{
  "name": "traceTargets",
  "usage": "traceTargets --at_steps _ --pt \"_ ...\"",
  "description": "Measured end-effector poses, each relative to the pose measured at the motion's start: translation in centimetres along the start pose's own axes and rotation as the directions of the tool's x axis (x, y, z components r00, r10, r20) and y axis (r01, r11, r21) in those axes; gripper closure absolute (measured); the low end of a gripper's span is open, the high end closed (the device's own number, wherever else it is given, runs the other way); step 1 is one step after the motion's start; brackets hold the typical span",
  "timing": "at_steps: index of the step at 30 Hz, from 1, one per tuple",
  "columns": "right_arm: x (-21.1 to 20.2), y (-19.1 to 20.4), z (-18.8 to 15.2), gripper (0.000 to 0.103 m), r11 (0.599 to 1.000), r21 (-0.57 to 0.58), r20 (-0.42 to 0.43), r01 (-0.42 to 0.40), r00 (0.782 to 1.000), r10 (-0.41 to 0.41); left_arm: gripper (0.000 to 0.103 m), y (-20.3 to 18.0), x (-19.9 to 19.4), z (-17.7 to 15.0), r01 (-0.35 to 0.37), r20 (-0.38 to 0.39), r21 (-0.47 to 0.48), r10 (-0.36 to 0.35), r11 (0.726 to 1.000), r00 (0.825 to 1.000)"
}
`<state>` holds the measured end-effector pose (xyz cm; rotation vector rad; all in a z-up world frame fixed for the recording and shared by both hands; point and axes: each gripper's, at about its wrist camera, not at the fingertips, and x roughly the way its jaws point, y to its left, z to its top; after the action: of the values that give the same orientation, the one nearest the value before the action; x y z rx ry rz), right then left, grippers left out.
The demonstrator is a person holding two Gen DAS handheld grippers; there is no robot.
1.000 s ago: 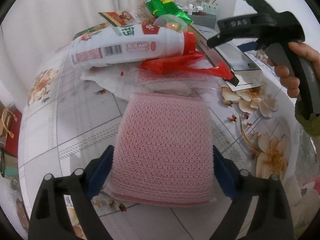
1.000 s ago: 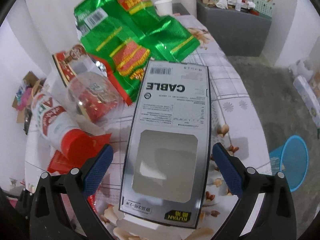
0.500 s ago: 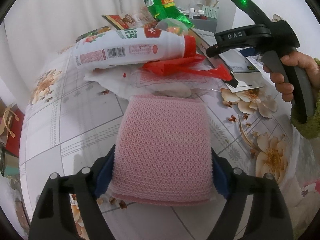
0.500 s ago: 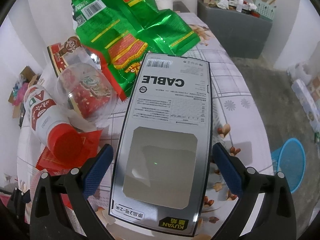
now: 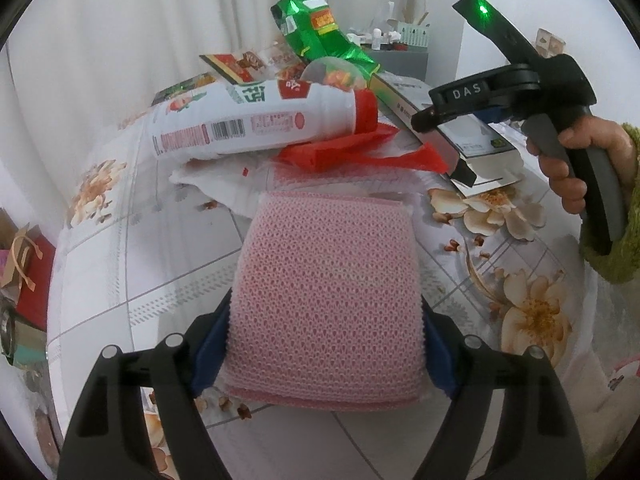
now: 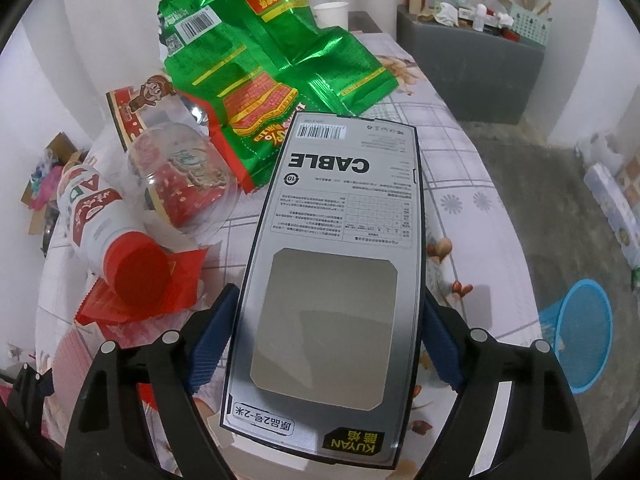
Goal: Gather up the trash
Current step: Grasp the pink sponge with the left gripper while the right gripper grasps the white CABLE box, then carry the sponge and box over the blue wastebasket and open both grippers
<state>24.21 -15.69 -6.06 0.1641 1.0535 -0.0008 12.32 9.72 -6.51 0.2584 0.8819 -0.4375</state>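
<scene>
Both hand-held grippers have closed in since the earlier frames: the blue pads that stood apart from their targets now touch them on each side. Left hand-held gripper (image 5: 326, 344) — clenched on the pink mesh pad (image 5: 328, 292), which lies at the near side of the floral-print surface (image 5: 120, 256). Right hand-held gripper (image 6: 326, 344) — grasping the grey CABLE box (image 6: 336, 264) by its long edges; whether the box is lifted off the surface cannot be told. Judged from this, two pieces of trash are secured and the carrying step comes next.

Beyond the pad sits the remaining heap: a white bottle with red cap (image 5: 260, 124) on its side over a red wrapper (image 5: 360, 152), then a clear plastic cup (image 6: 184, 184) and a green foil snack bag (image 6: 264, 52) farther back. The far end of the box lies beside the green bag, so a straight lift looks safer than a forward slide.

Open room lies to the right of the box, where the surface ends and the floor shows a blue mesh basket (image 6: 580, 336) — a likely bin, well apart from the heap. To the left of the pad, bare cloth runs to the surface's curved edge.
</scene>
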Motion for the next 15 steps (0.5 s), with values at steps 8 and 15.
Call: traceTargets --at_steps 8,15 --pt "-1.7 -0.6 -1.5 0.024 0.999 0.033 0.011 -0.020 1.000 0.019 0.024 -0.1 -1.1 0.2 0.004 0.023 -0.013 -0.004 1.000 1.000" --pt "-4.3 -1.5 -2.9 0.025 0.998 0.056 0.038 -0.032 0.999 0.030 0.025 -0.5 -3.0 0.5 0.008 0.068 -0.013 -0.007 1.000 0.998"
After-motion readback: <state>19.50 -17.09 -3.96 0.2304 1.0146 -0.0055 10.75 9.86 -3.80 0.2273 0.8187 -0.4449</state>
